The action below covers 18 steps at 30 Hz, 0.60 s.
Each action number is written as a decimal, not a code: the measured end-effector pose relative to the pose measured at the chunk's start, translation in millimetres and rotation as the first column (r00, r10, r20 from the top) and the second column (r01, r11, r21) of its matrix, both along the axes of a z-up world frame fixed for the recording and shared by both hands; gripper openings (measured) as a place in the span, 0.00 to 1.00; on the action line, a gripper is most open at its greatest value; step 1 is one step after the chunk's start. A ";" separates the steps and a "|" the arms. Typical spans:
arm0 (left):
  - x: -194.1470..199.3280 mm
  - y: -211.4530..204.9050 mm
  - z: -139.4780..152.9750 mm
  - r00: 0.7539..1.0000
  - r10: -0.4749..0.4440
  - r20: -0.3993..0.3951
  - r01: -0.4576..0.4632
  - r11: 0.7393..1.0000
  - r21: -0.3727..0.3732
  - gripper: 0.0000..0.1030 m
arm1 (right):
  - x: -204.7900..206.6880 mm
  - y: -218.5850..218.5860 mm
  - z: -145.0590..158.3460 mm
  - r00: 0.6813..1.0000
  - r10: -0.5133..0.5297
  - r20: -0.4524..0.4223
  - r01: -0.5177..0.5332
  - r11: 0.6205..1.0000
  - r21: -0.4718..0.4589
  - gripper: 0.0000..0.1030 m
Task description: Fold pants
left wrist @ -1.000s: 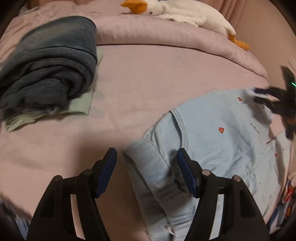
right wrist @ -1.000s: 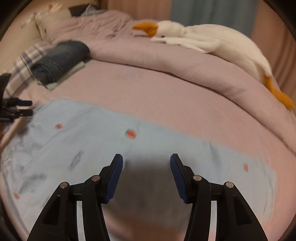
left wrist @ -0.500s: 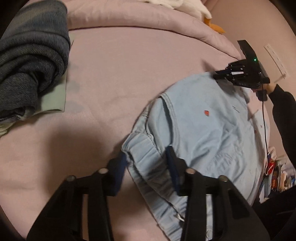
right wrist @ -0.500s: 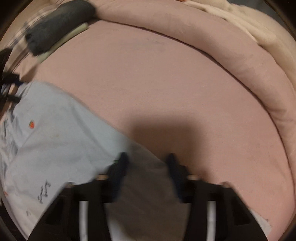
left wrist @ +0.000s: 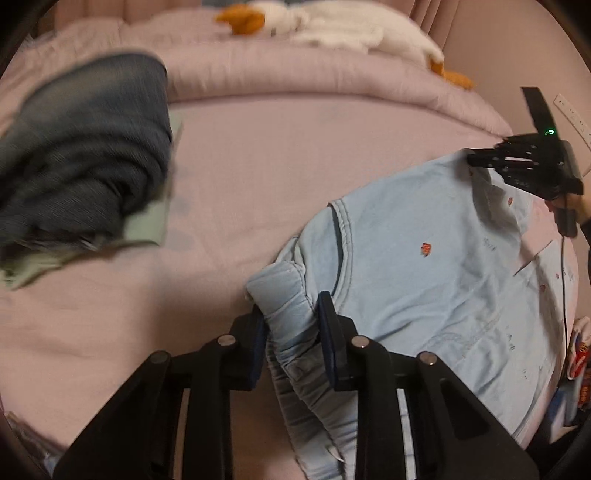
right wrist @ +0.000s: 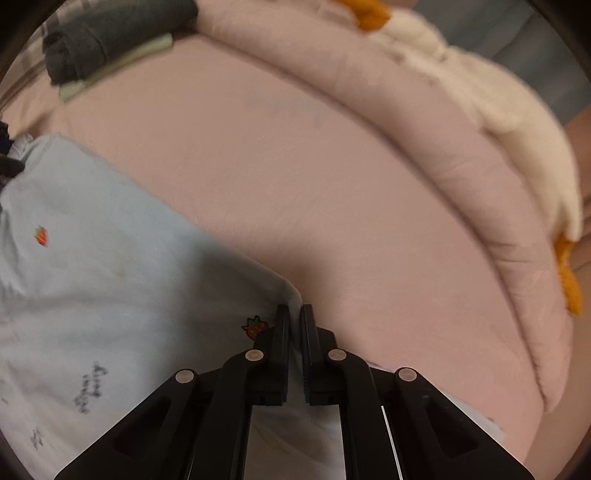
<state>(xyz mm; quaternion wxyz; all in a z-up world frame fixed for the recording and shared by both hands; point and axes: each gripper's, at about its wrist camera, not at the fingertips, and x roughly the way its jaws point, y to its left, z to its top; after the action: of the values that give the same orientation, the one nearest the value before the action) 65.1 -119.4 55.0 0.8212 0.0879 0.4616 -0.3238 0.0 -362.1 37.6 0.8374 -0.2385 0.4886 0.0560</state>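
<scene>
Your left tongs (left wrist: 291,332) were closing on the pants (left wrist: 424,266) waistband (bunched between them); your right tongs (right wrist: 294,325) pinched the far edge. Grabbing step; next, lift both together

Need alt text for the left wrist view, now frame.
The left claw is closing on the bunched waistband of light blue pants spread on a pink bed. The right claw pinches the pants' far edge at upper right. Folded dark clothes sit at left, a plush goose behind.
</scene>
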 end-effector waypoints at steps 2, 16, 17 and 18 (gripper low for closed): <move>-13.4 6.4 14.6 0.999 0.008 0.045 -0.006 0.999 -0.037 0.24 | -21.6 0.3 24.7 0.997 -0.023 0.068 0.020 0.999 0.034 0.05; -140.9 60.3 57.0 0.937 -0.024 0.349 0.056 0.995 -0.081 0.24 | -183.5 8.7 102.1 0.952 -0.011 0.305 -0.016 0.996 0.086 0.05; -151.8 64.3 54.5 0.931 -0.027 0.364 0.059 0.995 -0.079 0.24 | -193.6 8.0 100.3 0.952 -0.004 0.305 -0.021 0.997 0.081 0.05; -160.0 67.2 51.2 0.928 -0.030 0.371 0.061 0.996 -0.072 0.24 | -210.7 11.9 94.5 0.954 0.000 0.299 -0.025 0.997 0.078 0.05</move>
<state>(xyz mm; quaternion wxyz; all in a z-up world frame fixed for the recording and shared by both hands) -94.9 -52.2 106.2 0.8886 0.1239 0.2830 -0.3391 -210.7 -350.2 132.1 0.9102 -0.2131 0.3523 0.0445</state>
